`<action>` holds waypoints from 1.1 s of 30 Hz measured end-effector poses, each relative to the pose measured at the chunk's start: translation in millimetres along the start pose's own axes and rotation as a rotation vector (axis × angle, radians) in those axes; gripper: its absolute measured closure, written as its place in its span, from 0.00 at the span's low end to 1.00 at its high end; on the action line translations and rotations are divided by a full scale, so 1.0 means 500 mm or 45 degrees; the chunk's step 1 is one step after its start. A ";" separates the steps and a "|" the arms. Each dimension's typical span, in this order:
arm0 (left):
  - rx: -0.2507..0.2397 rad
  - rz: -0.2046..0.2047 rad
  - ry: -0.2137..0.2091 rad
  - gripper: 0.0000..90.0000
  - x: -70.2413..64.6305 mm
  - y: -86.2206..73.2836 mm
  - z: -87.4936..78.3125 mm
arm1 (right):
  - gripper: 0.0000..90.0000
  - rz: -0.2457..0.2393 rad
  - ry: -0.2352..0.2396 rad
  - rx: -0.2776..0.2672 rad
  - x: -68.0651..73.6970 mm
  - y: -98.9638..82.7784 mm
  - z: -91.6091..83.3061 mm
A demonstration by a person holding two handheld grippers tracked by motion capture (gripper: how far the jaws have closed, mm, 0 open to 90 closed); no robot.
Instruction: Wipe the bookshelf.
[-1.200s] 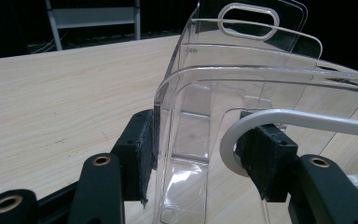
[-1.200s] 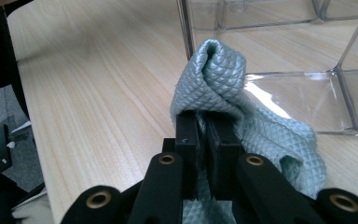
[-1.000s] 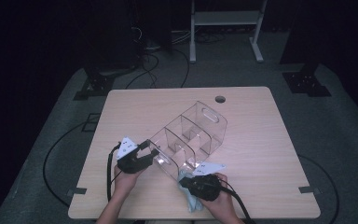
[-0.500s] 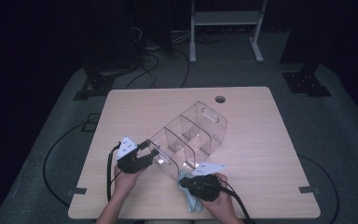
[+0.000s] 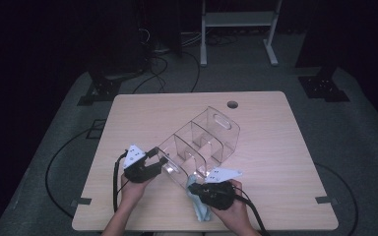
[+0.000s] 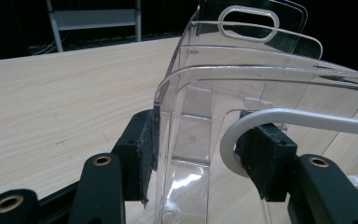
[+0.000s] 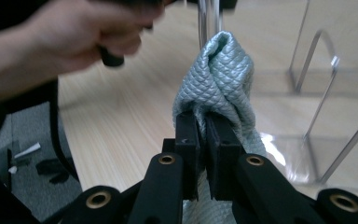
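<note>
We keep left tongs (image 6: 196, 154) clamped on organizer (image 5: 202, 142) wall; right tongs (image 7: 204, 140) pinching cloth (image 7: 219, 79), unchanged; wiping continues.

Right gripper (image 7: 204, 140): jaws pinched tight on fold of pale grey-green quilted cloth (image 7: 221, 74), cloth bunched above jaws, rest hanging below. Clear plastic organizer (image 7: 326, 93) right of cloth, dividers visible, standing on light wood surface (image 7: 116, 126). Person's other hand (image 7: 81, 30), blurred, far left, gripping black handle. Grey floor lower left.
</note>
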State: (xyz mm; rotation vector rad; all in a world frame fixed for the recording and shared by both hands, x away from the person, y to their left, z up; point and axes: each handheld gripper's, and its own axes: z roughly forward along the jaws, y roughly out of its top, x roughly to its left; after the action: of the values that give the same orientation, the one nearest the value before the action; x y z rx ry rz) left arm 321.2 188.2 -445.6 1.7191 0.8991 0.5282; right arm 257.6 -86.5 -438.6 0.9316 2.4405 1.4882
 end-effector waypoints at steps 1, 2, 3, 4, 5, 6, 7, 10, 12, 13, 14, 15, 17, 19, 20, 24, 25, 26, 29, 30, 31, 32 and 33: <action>0.000 0.001 0.001 0.52 0.000 0.000 0.000 | 0.93 0.005 0.006 -0.023 0.001 0.008 -0.008; -0.002 -0.003 0.001 0.52 0.000 0.000 0.000 | 0.93 0.003 0.009 -0.044 0.002 0.015 -0.014; -0.001 -0.005 0.003 0.52 0.000 0.000 0.000 | 0.93 -0.006 0.007 -0.060 0.004 0.023 -0.020; -0.001 -0.005 0.003 0.52 0.000 0.000 0.000 | 0.93 -0.011 0.003 -0.071 0.007 0.030 -0.025; -0.008 -0.011 0.005 0.52 0.000 0.000 0.001 | 0.93 -0.016 0.004 -0.082 0.009 0.038 -0.029; -0.001 -0.001 0.004 0.52 0.000 0.000 0.001 | 0.93 -0.030 0.002 -0.091 0.011 0.046 -0.032; -0.002 0.007 0.004 0.52 -0.002 0.000 0.002 | 0.93 -0.040 0.005 -0.105 0.012 0.055 -0.036; -0.002 0.014 -0.005 0.52 -0.006 0.001 0.004 | 0.93 -0.060 0.011 -0.125 0.016 0.084 -0.044; -0.002 0.015 -0.003 0.52 -0.007 0.002 0.005 | 0.93 -0.078 0.004 -0.107 0.018 0.102 -0.040; 0.000 0.018 -0.004 0.52 -0.006 0.002 0.004 | 0.93 -0.082 0.004 -0.097 0.018 0.110 -0.037; 0.000 0.019 -0.007 0.52 -0.005 0.002 0.004 | 0.93 -0.090 0.001 -0.092 0.018 0.116 -0.035; 0.001 0.021 -0.007 0.52 -0.005 0.002 0.004 | 0.93 -0.093 -0.004 -0.086 0.019 0.120 -0.034; 0.002 0.024 -0.012 0.52 -0.005 0.002 0.004 | 0.93 -0.087 0.002 -0.084 0.017 0.122 -0.032; 0.001 0.033 -0.014 0.52 -0.005 0.002 0.004 | 0.93 -0.070 0.015 -0.082 0.017 0.116 -0.033; 0.001 0.033 -0.014 0.52 -0.005 0.002 0.004 | 0.93 -0.070 0.015 -0.082 0.017 0.116 -0.033; 0.004 0.034 -0.015 0.52 -0.004 0.003 0.005 | 0.94 -0.076 0.002 -0.066 0.017 0.079 -0.042; 0.005 0.034 -0.012 0.52 -0.005 0.003 0.005 | 0.94 -0.069 -0.003 -0.060 0.016 0.069 -0.042; 0.002 0.031 -0.010 0.52 -0.005 0.003 0.005 | 0.94 -0.057 0.000 -0.052 0.014 0.058 -0.040; 0.012 0.040 -0.009 0.52 -0.004 0.004 0.005 | 0.94 -0.036 -0.004 -0.018 0.008 0.033 -0.029; 0.010 0.040 -0.009 0.52 -0.004 0.004 0.006 | 0.94 -0.036 -0.004 -0.018 0.008 0.033 -0.029; 0.010 0.040 -0.010 0.52 -0.004 0.005 0.007 | 0.94 -0.029 -0.014 0.030 0.004 0.015 -0.013; 0.006 0.035 -0.010 0.52 -0.005 0.004 0.007 | 0.94 -0.024 -0.013 0.052 0.002 0.004 -0.003; 0.006 0.038 -0.012 0.52 -0.004 0.004 0.007 | 0.94 -0.009 -0.004 0.079 -0.002 -0.007 0.009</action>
State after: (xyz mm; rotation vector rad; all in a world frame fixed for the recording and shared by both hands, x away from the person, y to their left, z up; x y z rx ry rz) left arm 323.3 184.1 -444.6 1.7404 0.8697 0.5382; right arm 258.8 -84.9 -443.7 0.9347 2.4983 1.4158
